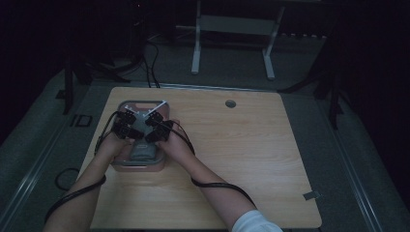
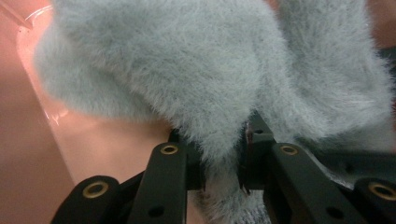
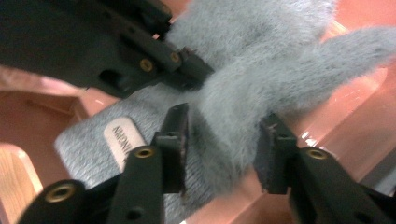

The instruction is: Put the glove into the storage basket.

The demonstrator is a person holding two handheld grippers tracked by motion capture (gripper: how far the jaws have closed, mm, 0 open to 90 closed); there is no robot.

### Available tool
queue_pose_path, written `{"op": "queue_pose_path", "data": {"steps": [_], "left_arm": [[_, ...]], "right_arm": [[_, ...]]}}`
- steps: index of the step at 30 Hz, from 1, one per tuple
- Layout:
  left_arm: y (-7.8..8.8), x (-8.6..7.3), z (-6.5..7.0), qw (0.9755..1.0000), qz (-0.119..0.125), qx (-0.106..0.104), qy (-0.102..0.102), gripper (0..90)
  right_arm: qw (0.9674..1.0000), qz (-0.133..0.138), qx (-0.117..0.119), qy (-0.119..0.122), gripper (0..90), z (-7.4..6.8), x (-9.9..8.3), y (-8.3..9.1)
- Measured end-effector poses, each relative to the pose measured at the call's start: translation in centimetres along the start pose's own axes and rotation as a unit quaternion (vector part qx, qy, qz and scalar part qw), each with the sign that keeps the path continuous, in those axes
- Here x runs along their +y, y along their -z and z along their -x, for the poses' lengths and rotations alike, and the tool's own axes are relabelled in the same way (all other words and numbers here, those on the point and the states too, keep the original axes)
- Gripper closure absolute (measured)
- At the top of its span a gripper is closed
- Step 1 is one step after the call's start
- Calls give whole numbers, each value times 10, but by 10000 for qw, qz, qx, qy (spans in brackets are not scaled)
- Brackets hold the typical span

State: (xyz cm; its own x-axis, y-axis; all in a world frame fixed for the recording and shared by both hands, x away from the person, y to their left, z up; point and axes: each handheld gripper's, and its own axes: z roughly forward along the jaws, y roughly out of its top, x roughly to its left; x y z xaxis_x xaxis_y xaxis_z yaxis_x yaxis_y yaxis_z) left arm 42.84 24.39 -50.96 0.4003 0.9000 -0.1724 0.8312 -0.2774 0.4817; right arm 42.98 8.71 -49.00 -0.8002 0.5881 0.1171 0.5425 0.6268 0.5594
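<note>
Both grippers are set over a pink tray (image 1: pixel 126 166) on the wooden table (image 1: pixel 241 145). Left gripper (image 2: pixel 223 163): jaws clamped on the grey fluffy garment (image 2: pixel 187 70) lying in the tray. Right gripper (image 3: pixel 222 149): jaws parted around a fold, its left pad apart from the fabric, the left gripper just beside it.

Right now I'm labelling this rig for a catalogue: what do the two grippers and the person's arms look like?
Both the left gripper and the right gripper have two black jaws built of flat links with brass-coloured rivets. A black cable trails from each along the forearm. The forearms are bare; a white sleeve shows at the right upper arm.
</note>
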Motion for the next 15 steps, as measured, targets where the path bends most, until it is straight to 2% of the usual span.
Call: {"op": "queue_pose_path", "data": {"steps": [4, 7, 10, 12, 15], "left_arm": [[-2, 1, -1, 9999, -69, 86, 14, 720], [-3, 1, 0, 9999, -50, 125, 32, 667], [-2, 3, 1, 9997, 35, 241, 49, 569], [2, 3, 2, 9993, 160, 325, 58, 462], [8, 0, 2, 9977, 476, 471, 26, 315]], "right_arm": [[10000, 61, 32, 6, 505, 1, -3, 6], [9995, 284, 103, 87, 423, 0, -4, 16], [9984, 519, 219, 89, 361, 2, -6, 30], [9974, 659, 278, 58, 305, 5, -8, 40], [9963, 800, 312, 96, 256, 10, -12, 54]]}}
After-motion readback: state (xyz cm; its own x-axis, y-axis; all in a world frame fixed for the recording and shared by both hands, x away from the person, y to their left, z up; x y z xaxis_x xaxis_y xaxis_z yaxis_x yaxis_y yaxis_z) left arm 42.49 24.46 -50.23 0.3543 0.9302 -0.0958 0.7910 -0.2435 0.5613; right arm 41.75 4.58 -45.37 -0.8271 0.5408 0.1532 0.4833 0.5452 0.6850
